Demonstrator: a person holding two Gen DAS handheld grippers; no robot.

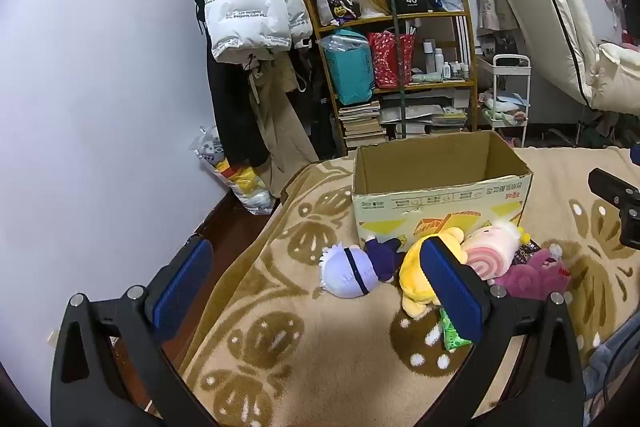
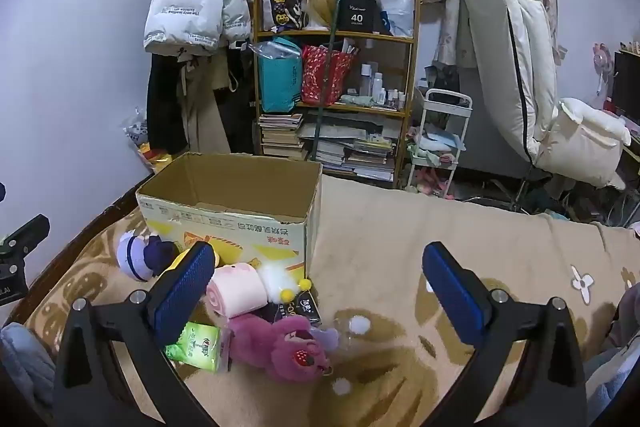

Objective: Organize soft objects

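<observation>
An open cardboard box (image 1: 440, 195) (image 2: 224, 215) stands on the patterned beige blanket. In front of it lie a pale purple plush doll (image 1: 350, 273) (image 2: 138, 255), a yellow plush (image 1: 418, 277), a pink roll-shaped plush (image 1: 494, 247) (image 2: 238, 291), a magenta bear plush (image 1: 534, 273) (image 2: 286, 345), a green packet (image 1: 452, 335) (image 2: 196, 345) and a dark packet (image 2: 298, 309). My left gripper (image 1: 316, 283) hovers open before the purple doll, holding nothing. My right gripper (image 2: 318, 287) is open above the blanket right of the toys, also holding nothing.
The bed's left edge drops to a dark floor beside a white wall. Behind the bed stand a cluttered wooden shelf (image 1: 394, 67) (image 2: 336, 83), hanging coats (image 1: 248, 11), a white trolley (image 2: 438, 143) and a padded cream chair (image 2: 520, 67). Bare blanket (image 2: 440, 227) stretches right of the box.
</observation>
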